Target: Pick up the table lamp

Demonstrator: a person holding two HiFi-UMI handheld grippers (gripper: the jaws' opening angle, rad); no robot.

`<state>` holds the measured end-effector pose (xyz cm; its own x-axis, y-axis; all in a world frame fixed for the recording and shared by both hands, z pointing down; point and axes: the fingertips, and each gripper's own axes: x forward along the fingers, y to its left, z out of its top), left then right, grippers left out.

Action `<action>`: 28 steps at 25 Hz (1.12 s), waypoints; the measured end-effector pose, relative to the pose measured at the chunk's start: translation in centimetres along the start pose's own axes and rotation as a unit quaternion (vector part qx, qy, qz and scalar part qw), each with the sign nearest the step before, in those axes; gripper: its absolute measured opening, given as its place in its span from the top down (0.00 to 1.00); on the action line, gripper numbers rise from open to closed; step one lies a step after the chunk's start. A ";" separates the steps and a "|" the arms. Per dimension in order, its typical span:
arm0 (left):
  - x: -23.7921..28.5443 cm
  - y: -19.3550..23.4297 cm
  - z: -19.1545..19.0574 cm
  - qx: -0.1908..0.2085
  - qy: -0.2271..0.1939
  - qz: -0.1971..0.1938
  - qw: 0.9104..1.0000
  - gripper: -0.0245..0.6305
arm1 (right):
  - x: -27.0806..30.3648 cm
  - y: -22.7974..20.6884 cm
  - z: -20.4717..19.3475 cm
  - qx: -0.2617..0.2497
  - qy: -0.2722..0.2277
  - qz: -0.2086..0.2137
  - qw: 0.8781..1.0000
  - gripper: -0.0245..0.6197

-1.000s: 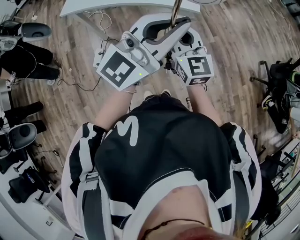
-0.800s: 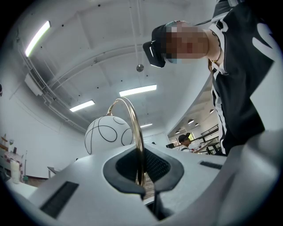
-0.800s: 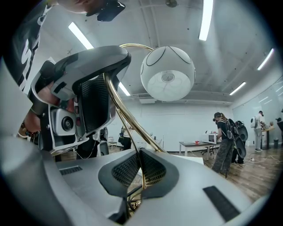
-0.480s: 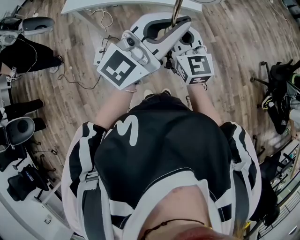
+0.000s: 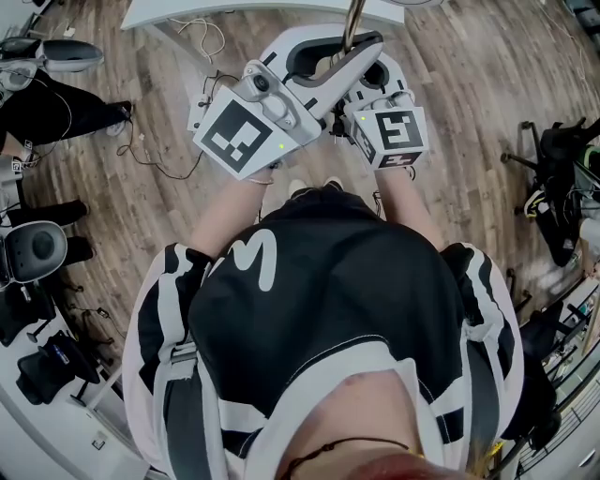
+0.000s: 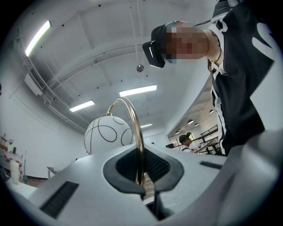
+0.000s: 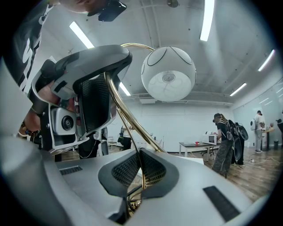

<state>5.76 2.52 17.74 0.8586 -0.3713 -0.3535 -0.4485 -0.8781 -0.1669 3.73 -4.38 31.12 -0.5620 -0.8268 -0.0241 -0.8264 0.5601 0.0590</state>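
The table lamp has a thin curved brass stem [image 6: 137,132] and a white globe shade [image 6: 108,134] with black line markings. My left gripper [image 6: 142,184] is shut on the stem, which rises between its dark pads and arcs over to the globe. My right gripper [image 7: 140,175] is shut on the same brass stem [image 7: 118,99] lower down, with the globe [image 7: 168,73] hanging above and the left gripper [image 7: 95,95] just above it. In the head view both grippers [image 5: 354,54] [image 5: 371,82] meet at the stem [image 5: 353,21] in front of the person's chest.
A white table's edge [image 5: 187,9] lies beyond the grippers, above a wooden floor with loose cables [image 5: 150,159]. Chairs and a person's legs [image 5: 56,98] are at the left, dark equipment [image 5: 562,187] at the right. People stand by a table [image 7: 223,143] far off.
Both grippers and the lamp have stayed put. At the left edge of the head view the seated person's legs and a chair have shifted.
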 end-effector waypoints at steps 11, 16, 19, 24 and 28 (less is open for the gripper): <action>-0.5 0.2 0.5 0.001 -0.005 -0.001 1.000 0.96 | 0.2 0.5 0.4 -0.006 -0.003 -0.003 1.000 0.94; -0.3 0.5 0.3 0.002 -0.003 0.000 1.000 0.96 | 0.5 0.4 0.2 -0.001 -0.002 0.000 1.000 0.94; -0.2 0.4 0.3 0.002 -0.004 0.001 1.000 0.96 | 0.5 0.4 0.2 0.000 -0.003 0.000 1.000 0.94; -0.3 0.5 0.2 0.000 -0.004 0.003 1.000 0.96 | 0.5 0.3 0.2 -0.002 -0.002 0.000 1.000 0.94; -0.1 0.3 0.2 0.000 -0.005 0.003 1.000 0.96 | 0.3 0.2 0.1 -0.003 -0.001 -0.001 1.000 0.94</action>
<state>5.45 2.38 17.54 0.8532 -0.3740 -0.3636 -0.4539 -0.8757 -0.1644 3.40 -4.51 30.98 -0.5605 -0.8277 -0.0258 -0.8272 0.5582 0.0646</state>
